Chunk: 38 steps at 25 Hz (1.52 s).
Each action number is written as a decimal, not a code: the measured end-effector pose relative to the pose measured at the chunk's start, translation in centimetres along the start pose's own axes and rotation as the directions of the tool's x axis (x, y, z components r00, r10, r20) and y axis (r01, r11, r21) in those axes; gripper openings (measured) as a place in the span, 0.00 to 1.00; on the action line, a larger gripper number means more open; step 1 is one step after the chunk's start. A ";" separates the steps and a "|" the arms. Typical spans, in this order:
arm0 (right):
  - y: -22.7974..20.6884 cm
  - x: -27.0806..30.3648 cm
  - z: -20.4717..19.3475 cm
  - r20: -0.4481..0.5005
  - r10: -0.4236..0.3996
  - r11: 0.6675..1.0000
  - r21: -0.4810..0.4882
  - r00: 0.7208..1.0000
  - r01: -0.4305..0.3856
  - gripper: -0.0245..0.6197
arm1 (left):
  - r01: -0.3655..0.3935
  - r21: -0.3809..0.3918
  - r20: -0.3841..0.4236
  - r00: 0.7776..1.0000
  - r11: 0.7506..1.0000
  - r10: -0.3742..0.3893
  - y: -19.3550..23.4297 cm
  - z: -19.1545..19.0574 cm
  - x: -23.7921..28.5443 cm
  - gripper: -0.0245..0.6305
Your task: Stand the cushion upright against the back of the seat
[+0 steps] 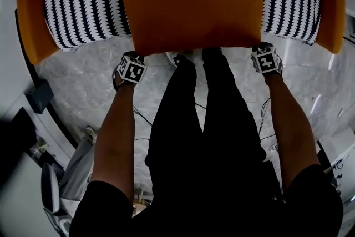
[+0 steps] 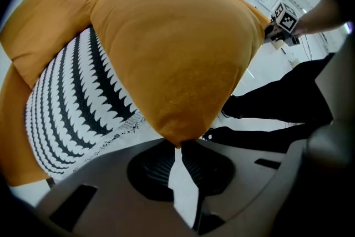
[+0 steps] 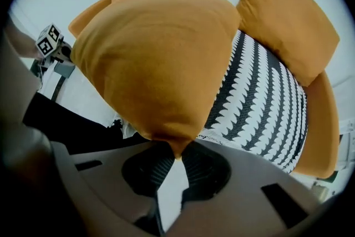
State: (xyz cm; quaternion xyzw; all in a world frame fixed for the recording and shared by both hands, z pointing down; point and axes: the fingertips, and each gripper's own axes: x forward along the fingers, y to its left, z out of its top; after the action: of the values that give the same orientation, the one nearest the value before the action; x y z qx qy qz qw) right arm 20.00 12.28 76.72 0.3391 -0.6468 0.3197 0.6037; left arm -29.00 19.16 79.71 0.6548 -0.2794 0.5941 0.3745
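Head view: plain orange rectangular fabric cushion (image 1: 194,5) lies on the black-and-white zigzag seat (image 1: 83,8). My left claw (image 1: 135,57) and right claw (image 1: 265,48) are at the cushion's two near corners. The grip itself is unreadable here.

Left gripper view: jaws clenched on a cushion corner, fabric pinched between the pads.

Right gripper view: same pinch on the other corner. An orange back pillow (image 3: 288,14) stands beyond the cushion.

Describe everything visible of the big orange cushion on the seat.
The cushion is plain orange, rectangular and plump, and its fabric looks soft and matte. It lies across the black-and-white patterned seat, not yet upright. The left tool and the right tool each pinch one of its near corners.
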 end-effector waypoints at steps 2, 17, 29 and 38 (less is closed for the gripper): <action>-0.1 -1.4 0.6 0.027 -0.008 0.999 0.048 1.000 0.007 0.13 | 0.009 -0.026 0.021 1.000 1.000 -0.008 -0.1 0.4 -1.1 0.10; -1.1 -13.6 4.7 0.187 -0.021 0.969 0.246 0.982 -0.026 0.12 | 0.046 -0.139 0.223 0.975 0.989 -0.014 1.2 3.6 -14.5 0.09; -1.0 -22.3 8.4 0.356 -0.048 0.896 0.428 0.933 -0.118 0.12 | 0.126 -0.317 0.401 0.916 0.940 0.012 4.1 6.5 -23.0 0.08; -2.2 -28.1 11.1 0.466 -0.081 0.865 0.471 0.881 -0.170 0.12 | 0.171 -0.321 0.521 0.853 0.932 0.022 5.8 9.1 -28.8 0.08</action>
State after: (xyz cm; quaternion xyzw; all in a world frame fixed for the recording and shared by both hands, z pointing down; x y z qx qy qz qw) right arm 16.68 3.33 47.99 0.5350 -0.6767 0.3980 0.3121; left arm -32.49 6.09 52.05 0.7217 -0.4462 0.3208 0.4209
